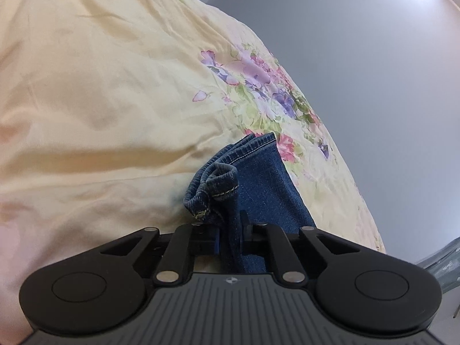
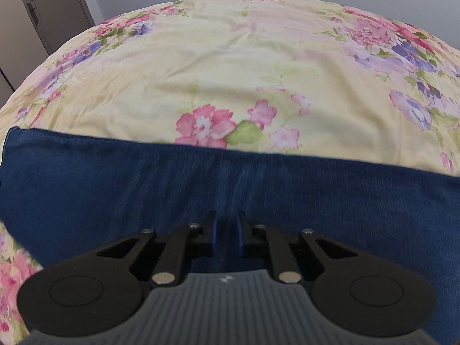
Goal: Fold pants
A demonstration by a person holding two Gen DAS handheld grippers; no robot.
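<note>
You work over a pale yellow floral bedspread (image 2: 230, 57), with a grey wall (image 1: 359, 72) behind it and a cabinet door (image 2: 43, 8) at eleven o'clock in the right view. There is one pair of blue denim pants (image 2: 201, 181). Your left gripper (image 1: 231, 231) is clamped on a bunched hem of them. Your right gripper (image 2: 227, 233) hovers over the flat denim, fingers slightly parted, holding nothing.
</note>
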